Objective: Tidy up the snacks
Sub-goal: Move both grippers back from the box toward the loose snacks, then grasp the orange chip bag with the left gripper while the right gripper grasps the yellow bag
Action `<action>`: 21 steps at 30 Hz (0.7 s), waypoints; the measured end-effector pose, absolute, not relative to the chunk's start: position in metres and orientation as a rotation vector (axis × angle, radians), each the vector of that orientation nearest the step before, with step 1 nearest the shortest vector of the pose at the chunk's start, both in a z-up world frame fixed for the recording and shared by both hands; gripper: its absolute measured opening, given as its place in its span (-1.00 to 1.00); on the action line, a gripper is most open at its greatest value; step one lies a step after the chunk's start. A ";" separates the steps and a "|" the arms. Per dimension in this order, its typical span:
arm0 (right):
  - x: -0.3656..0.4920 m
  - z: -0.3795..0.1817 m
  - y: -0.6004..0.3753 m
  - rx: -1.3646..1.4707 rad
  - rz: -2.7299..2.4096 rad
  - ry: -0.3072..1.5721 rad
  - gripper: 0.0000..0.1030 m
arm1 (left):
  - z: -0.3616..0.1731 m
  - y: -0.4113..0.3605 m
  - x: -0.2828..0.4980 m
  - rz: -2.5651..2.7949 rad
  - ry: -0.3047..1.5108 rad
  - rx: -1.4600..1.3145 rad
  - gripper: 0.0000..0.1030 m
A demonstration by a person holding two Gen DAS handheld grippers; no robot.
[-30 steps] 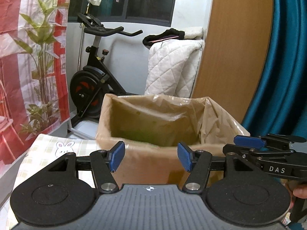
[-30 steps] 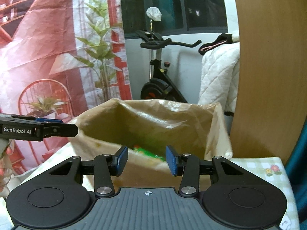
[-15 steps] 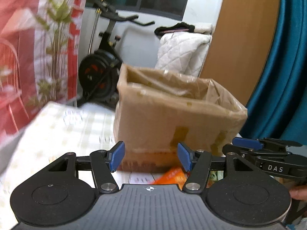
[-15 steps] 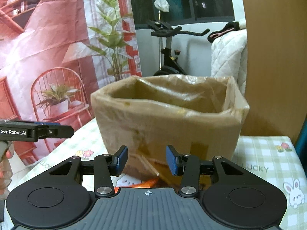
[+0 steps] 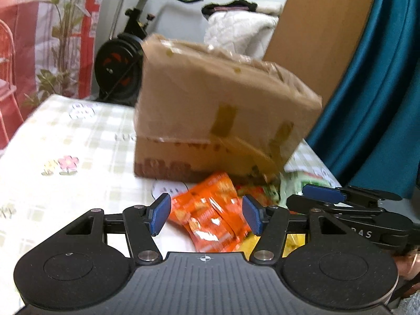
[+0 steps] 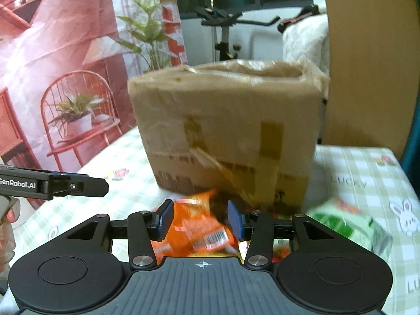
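Observation:
A brown cardboard box [image 5: 210, 110] [image 6: 225, 120] lined with a plastic bag stands on the checked tablecloth [image 5: 65, 157] [image 6: 367, 173]. Snack packets lie in a heap against its front. My left gripper [image 5: 206, 214] hangs open over an orange packet [image 5: 210, 210], which shows between its fingers without touching the pads. My right gripper [image 6: 200, 219] hovers over the same orange packet [image 6: 194, 233]; its jaws are opening and the pads press on nothing. A green packet [image 5: 302, 181] [image 6: 346, 220] lies to the right. Each gripper appears side-on in the other's view: the right gripper [image 5: 323, 197] and the left gripper [image 6: 86, 185].
Behind the table stand an exercise bike [image 5: 123, 60] [image 6: 223, 26], a white quilt [image 5: 236, 31], a wooden panel [image 5: 315, 26] and a teal curtain [image 5: 380, 78]. A red printed backdrop [image 6: 52, 52] hangs on the left. Bare cloth lies left of the box.
Both grippers have sunk from above the box's open top to the snack heap in front of it. The box's inside has left view. The right jaws stand slightly wider.

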State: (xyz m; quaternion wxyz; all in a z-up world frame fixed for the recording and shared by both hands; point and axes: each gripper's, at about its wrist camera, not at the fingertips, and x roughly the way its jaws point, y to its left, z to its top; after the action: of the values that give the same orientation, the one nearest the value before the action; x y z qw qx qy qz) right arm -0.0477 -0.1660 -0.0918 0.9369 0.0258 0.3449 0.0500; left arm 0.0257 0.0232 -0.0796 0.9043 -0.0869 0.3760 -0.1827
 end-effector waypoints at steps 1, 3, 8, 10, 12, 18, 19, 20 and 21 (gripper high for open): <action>-0.050 -0.096 -0.167 0.049 0.096 0.716 -0.13 | -0.082 0.021 0.026 -0.385 0.788 -0.178 0.21; -0.054 -0.106 -0.170 0.034 0.084 0.739 -0.12 | -0.088 0.019 0.025 -0.399 0.804 -0.178 0.21; -0.059 -0.132 -0.174 -0.001 0.071 0.810 -0.12 | -0.100 0.017 0.020 -0.418 0.830 -0.182 0.20; -0.059 -0.139 -0.175 -0.004 0.088 0.840 -0.07 | -0.103 0.018 0.018 -0.421 0.838 -0.182 0.20; -0.060 -0.143 -0.172 -0.001 0.112 0.843 0.00 | -0.107 0.020 0.018 -0.422 0.846 -0.183 0.20; -0.062 -0.152 -0.168 0.039 0.151 0.856 0.41 | -0.118 0.020 0.017 -0.418 0.874 -0.188 0.20; -0.061 -0.153 -0.168 0.049 0.154 0.861 0.44 | -0.120 0.020 0.017 -0.418 0.877 -0.188 0.20; -0.060 -0.155 -0.169 0.064 0.160 0.865 0.45 | -0.121 0.019 0.017 -0.416 0.881 -0.188 0.20; -0.059 -0.157 -0.170 0.088 0.168 0.869 0.45 | -0.122 0.019 0.017 -0.416 0.885 -0.189 0.20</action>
State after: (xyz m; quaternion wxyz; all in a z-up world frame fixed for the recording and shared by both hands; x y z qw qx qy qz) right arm -0.0592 -0.1703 -0.1569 0.9028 0.0427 0.4202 0.0813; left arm 0.0174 0.0188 -0.1221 0.8786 -0.0905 0.4243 -0.1997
